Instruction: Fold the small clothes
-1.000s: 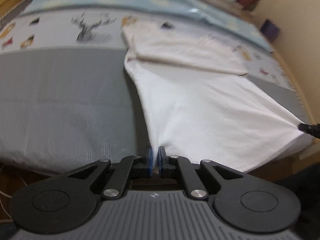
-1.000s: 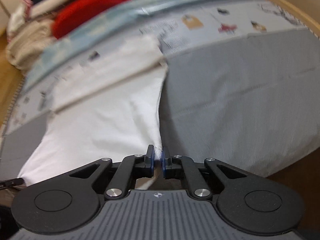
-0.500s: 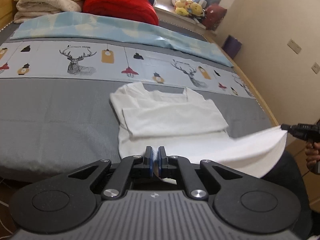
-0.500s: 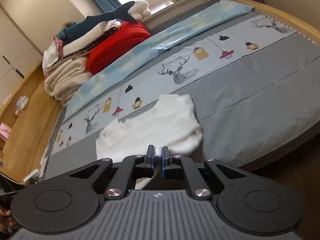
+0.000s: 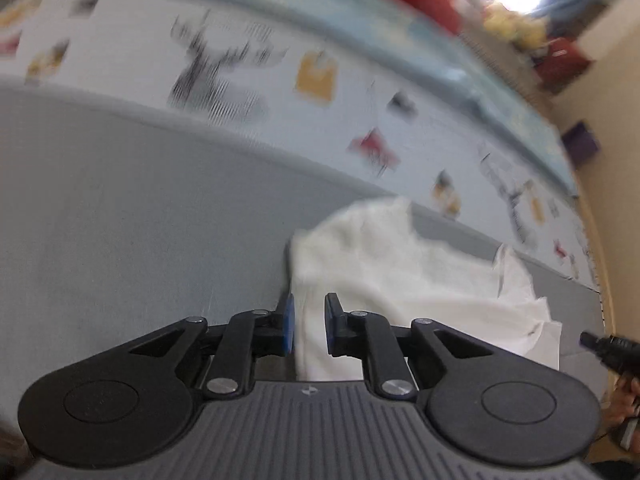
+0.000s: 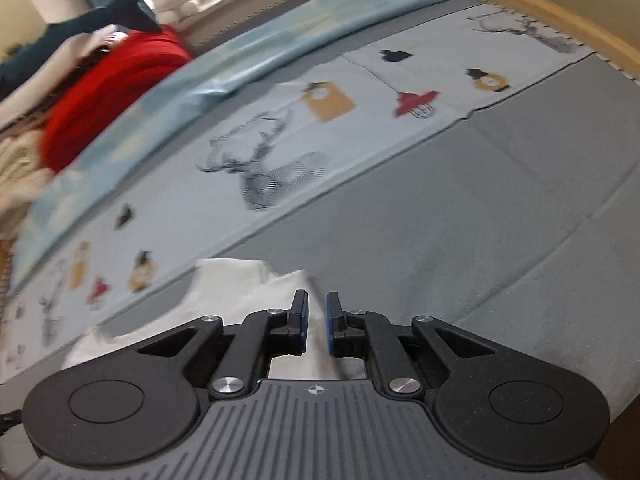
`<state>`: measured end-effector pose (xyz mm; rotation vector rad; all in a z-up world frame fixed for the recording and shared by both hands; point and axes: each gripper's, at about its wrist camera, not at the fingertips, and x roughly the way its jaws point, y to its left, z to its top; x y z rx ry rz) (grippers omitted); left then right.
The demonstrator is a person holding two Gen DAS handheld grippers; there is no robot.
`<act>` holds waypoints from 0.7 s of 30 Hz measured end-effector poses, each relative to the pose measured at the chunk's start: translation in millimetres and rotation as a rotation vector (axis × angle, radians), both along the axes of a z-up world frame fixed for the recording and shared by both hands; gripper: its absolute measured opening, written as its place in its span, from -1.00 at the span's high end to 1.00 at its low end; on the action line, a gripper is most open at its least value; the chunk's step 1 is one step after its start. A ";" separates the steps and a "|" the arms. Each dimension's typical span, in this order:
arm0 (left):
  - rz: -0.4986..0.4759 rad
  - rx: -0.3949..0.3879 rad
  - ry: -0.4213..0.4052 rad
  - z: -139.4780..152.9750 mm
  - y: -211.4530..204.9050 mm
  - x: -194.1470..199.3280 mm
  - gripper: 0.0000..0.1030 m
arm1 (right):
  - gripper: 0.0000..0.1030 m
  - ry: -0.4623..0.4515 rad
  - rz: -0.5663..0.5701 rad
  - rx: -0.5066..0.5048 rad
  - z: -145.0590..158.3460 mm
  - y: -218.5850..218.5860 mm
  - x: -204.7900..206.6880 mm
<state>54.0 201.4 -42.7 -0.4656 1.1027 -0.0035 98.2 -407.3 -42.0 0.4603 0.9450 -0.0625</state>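
Note:
A small white shirt (image 5: 404, 280) lies folded over on the grey bedspread (image 5: 120, 220). My left gripper (image 5: 307, 330) is open, its jaws a little apart over the shirt's left edge, with white cloth showing between them. My right gripper (image 6: 316, 328) is open too, over the shirt's right edge (image 6: 248, 292), again with cloth between the jaws. The tip of the right gripper shows at the right edge of the left wrist view (image 5: 608, 346). The left wrist view is motion-blurred.
The bedspread has a pale band printed with deer and lanterns (image 6: 272, 172) beyond the shirt. A red cushion (image 6: 108, 92), folded blankets and a plush shark (image 6: 96, 20) sit at the head of the bed. A wooden bed frame (image 6: 540, 12) runs along the right.
Both grippers carried the shirt's lower hem forward over its upper part and came down to the bed. Both sets of jaws have opened and let go of the cloth.

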 end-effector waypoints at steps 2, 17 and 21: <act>-0.049 0.026 -0.002 0.2 -8.5 2.9 0.54 | 0.76 0.066 0.043 0.022 -9.6 2.5 2.8; -0.053 0.064 0.103 -53.2 -27.6 35.6 0.24 | 0.52 0.106 0.212 -0.147 -48.1 52.5 18.6; -0.073 0.085 0.074 -46.3 -31.9 40.6 0.82 | 0.77 0.085 0.205 -0.142 -47.8 51.5 23.9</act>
